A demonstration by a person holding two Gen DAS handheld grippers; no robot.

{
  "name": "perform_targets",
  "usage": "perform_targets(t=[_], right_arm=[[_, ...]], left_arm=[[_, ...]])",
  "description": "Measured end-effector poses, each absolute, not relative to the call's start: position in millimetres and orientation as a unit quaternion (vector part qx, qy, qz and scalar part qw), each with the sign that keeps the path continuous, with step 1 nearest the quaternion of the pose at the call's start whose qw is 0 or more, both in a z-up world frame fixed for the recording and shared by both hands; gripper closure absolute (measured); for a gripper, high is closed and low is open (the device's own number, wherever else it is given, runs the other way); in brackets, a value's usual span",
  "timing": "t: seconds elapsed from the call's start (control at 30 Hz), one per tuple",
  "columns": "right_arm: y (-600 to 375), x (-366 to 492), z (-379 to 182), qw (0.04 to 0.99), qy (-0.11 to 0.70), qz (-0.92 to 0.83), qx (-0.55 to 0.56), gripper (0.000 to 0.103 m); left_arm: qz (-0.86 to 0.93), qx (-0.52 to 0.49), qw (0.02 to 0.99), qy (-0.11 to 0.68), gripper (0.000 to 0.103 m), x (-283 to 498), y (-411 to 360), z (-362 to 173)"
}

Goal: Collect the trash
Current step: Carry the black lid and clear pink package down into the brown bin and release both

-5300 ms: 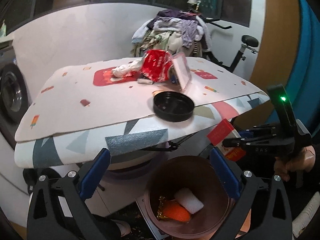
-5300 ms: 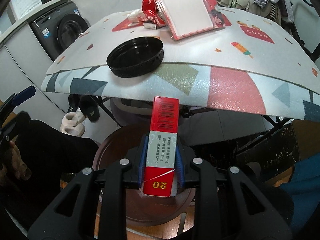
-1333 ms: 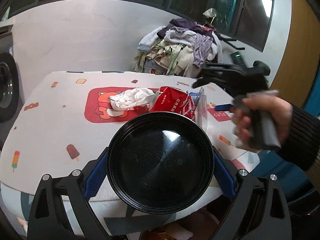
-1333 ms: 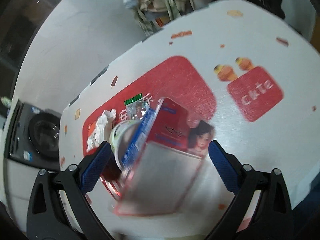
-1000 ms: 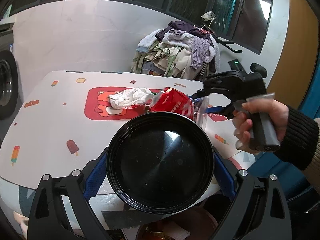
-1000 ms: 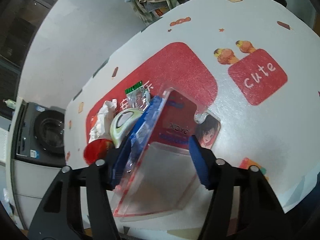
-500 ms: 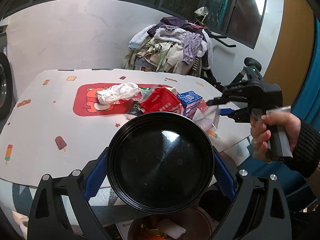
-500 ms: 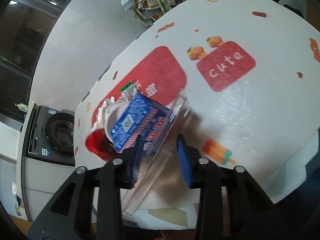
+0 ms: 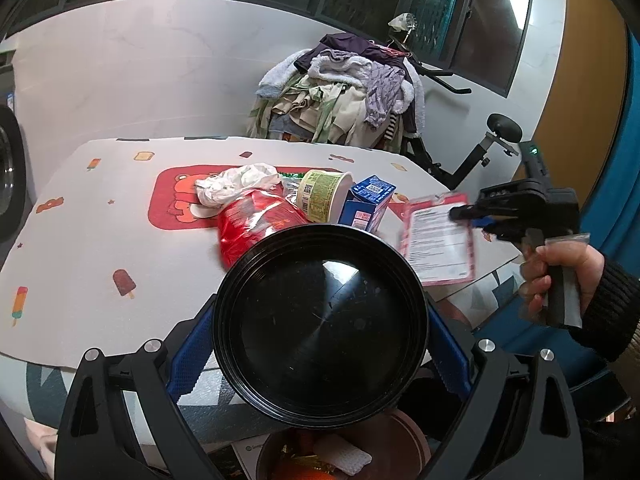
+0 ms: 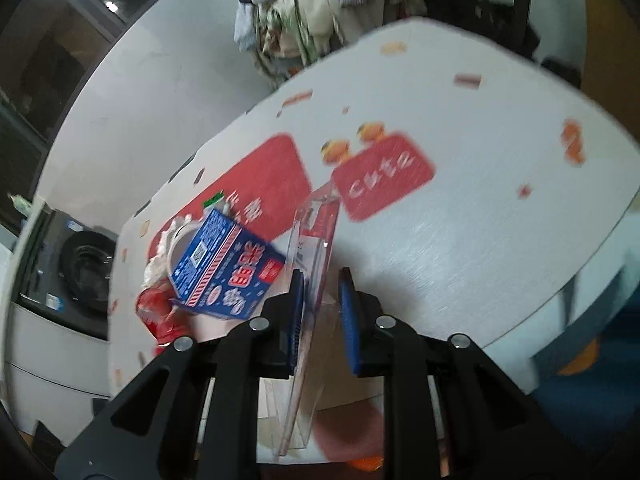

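Note:
My left gripper (image 9: 320, 336) is shut on a round black plastic lid (image 9: 318, 324), held above the table's near edge. My right gripper (image 10: 320, 296) is shut on a clear plastic blister pack with a red card (image 10: 312, 264); in the left wrist view the pack (image 9: 438, 236) hangs lifted at the table's right edge. On the table (image 9: 80, 240) lie a blue carton (image 9: 366, 204), a red foil bag (image 9: 256, 224), a paper cup (image 9: 320, 192) and crumpled white tissue (image 9: 236, 184). The blue carton (image 10: 228, 268) sits just left of the right gripper.
A brown bin (image 9: 340, 456) with trash in it stands on the floor under the left gripper. A pile of clothes (image 9: 340, 92) on an exercise bike stands behind the table. A washing machine (image 10: 76, 276) is at the left.
My right gripper has pulled the blister pack off the pile and toward the table's right edge, turning it upright. The left gripper still holds the black lid and has shifted slightly.

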State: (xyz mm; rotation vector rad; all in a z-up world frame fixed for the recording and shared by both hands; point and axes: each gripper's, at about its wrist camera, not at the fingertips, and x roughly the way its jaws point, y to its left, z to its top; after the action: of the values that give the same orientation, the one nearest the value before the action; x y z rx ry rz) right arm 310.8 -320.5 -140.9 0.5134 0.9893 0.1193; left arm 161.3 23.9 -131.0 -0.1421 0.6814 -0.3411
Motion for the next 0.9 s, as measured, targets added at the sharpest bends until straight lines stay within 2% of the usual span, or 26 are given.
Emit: perform_targets(t=[0.47,0.9], right_arm=[[-322.7,273.1,-118.7,0.875,0.436,0.073,0.2,0.083],[-308.1,208.0,-121.0,0.867,0.43,0.134,0.214,0.083]], left_arm=[[-0.16,-0.055,0.93,0.326,0.012,141.8,26.0,-122.3],[-0.164,-0.038,0.934,0.315,0.012,99.8,24.8,-110.2]])
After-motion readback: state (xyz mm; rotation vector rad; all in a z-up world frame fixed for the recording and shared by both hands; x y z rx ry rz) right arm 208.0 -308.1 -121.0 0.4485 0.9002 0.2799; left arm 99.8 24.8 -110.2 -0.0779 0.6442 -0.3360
